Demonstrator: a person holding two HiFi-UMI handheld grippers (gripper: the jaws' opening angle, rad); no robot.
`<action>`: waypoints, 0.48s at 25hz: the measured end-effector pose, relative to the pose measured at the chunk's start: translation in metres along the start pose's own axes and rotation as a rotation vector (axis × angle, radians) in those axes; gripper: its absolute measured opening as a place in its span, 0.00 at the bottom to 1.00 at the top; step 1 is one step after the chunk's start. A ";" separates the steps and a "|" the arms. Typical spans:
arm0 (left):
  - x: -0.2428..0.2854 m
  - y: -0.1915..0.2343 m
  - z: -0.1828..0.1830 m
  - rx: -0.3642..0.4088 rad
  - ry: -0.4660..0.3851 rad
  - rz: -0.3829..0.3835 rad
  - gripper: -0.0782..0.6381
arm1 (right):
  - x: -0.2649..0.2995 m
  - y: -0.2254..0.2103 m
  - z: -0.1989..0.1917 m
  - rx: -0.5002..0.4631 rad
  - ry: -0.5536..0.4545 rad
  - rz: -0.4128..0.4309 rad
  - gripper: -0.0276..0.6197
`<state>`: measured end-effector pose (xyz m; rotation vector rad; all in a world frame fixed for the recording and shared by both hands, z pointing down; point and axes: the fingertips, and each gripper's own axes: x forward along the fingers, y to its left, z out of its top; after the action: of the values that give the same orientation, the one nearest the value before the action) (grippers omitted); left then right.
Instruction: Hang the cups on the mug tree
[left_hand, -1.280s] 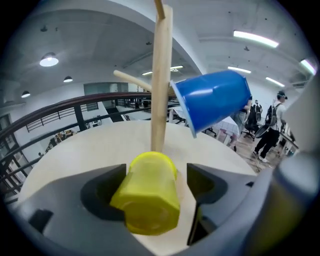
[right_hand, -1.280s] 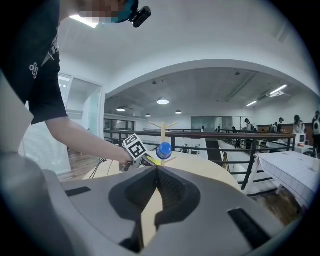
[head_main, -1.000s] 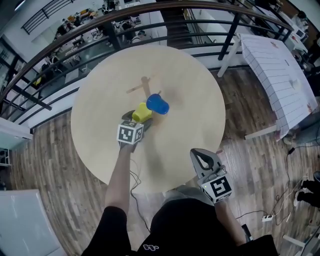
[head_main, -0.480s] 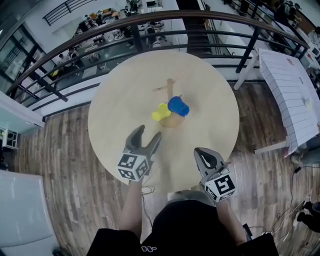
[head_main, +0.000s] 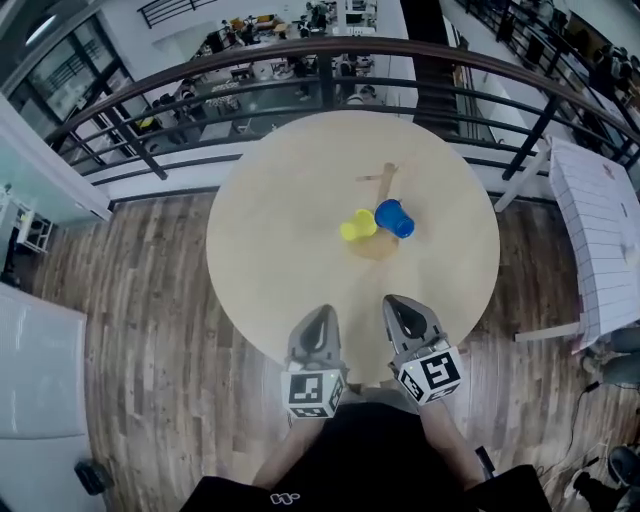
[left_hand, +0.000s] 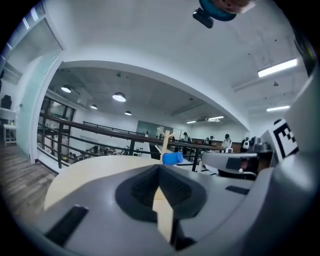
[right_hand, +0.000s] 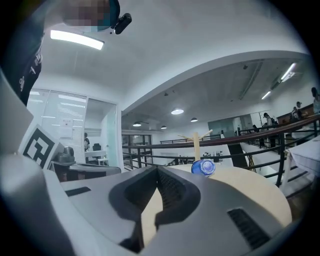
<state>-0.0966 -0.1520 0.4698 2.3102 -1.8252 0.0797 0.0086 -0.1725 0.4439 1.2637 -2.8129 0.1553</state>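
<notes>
A wooden mug tree (head_main: 385, 180) stands right of centre on the round table (head_main: 290, 220). A blue cup (head_main: 394, 218) and a yellow cup (head_main: 358, 226) hang on its branches, side by side. The blue cup (left_hand: 172, 158) and the mug tree (left_hand: 164, 140) also show in the left gripper view, and the blue cup (right_hand: 203, 167) under the mug tree (right_hand: 196, 141) in the right gripper view. My left gripper (head_main: 318, 323) is shut and empty at the table's near edge. My right gripper (head_main: 403, 315) is shut and empty beside it. Both are well short of the cups.
A black railing (head_main: 300, 60) curves behind the table, with an office floor below. A white table (head_main: 605, 230) stands at the right. Wooden floor (head_main: 140, 330) surrounds the round table.
My left gripper let go of the yellow cup on the tree, drew back to the table's near edge and shut. The head view shifted, so the table sits further right.
</notes>
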 end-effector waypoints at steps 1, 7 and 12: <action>-0.002 -0.001 0.000 0.013 0.003 0.003 0.13 | 0.000 0.002 0.001 -0.001 -0.002 0.002 0.05; -0.004 -0.004 0.009 0.072 -0.002 0.003 0.13 | -0.007 -0.004 0.005 0.048 -0.019 -0.017 0.05; -0.002 -0.015 0.012 0.182 0.005 -0.024 0.13 | -0.014 -0.016 0.002 0.056 -0.005 -0.061 0.05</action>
<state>-0.0835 -0.1489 0.4554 2.4491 -1.8574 0.2573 0.0300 -0.1732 0.4417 1.3616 -2.7892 0.2299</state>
